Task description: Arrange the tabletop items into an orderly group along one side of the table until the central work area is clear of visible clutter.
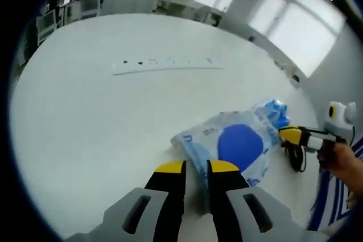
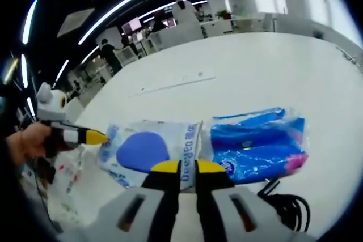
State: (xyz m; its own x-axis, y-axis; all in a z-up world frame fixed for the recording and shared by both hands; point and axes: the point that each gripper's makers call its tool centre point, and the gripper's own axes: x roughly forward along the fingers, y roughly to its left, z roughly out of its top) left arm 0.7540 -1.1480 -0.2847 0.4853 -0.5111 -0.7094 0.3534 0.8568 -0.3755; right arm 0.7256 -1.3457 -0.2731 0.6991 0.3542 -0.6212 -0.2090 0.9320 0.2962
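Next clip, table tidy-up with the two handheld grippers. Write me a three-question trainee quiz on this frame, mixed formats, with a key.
1. True or false: the white packet with the blue oval lies beside the blue packet on the white table.
2. Multiple choice: in the right gripper view, what lies on the table beneath the blue packet? A) a red cup B) a coiled black cable C) a pair of scissors
3. Fill in: far across the table in the left gripper view lies a long white ____.

Key: 1 true; 2 B; 3 power strip
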